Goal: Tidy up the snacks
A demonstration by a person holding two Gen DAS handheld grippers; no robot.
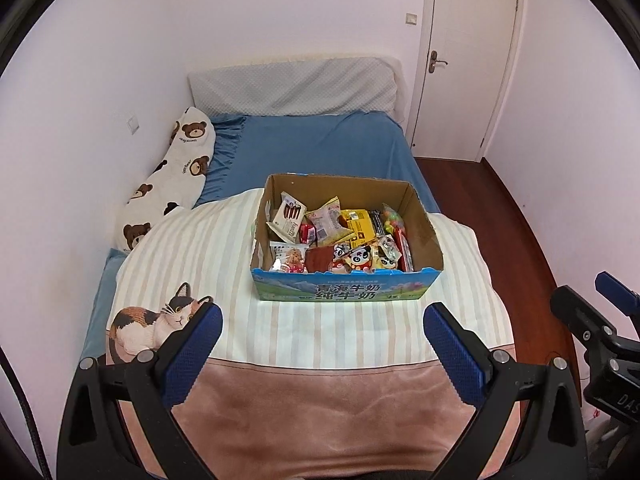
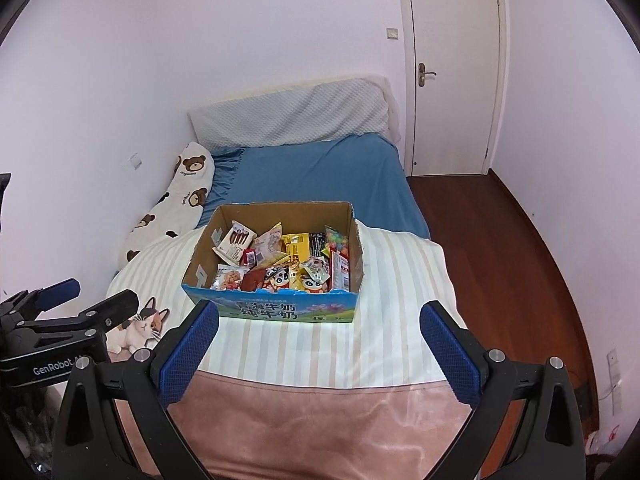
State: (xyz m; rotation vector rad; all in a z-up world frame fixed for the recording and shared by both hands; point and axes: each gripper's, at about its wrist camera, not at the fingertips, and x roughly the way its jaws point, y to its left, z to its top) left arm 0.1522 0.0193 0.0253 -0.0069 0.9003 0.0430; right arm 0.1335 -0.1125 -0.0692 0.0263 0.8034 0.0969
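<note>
An open cardboard box (image 1: pixel 424 220) with a blue printed front (image 2: pixel 280 308) stands on the striped blanket in the middle of the bed. It is filled with several snack packets (image 1: pixel 340 236), among them panda-print bags (image 2: pixel 280 278) and a yellow packet (image 2: pixel 296 246). My left gripper (image 1: pixel 322 320) hovers open in front of the box, over the pink blanket edge, holding nothing. My right gripper (image 2: pixel 318 320) is also open and empty, short of the box front. The right gripper shows at the right edge of the left wrist view (image 1: pixel 592 312), and the left gripper (image 2: pixel 72 300) at the left of the right wrist view.
The bed has a blue sheet (image 1: pixel 320 148), a grey pillow (image 1: pixel 292 88) at the head and a bear-print pillow (image 1: pixel 168 184) along the left wall. A cat print (image 1: pixel 148 324) marks the blanket. Wooden floor (image 2: pixel 500 248) and a closed door (image 2: pixel 452 68) lie to the right.
</note>
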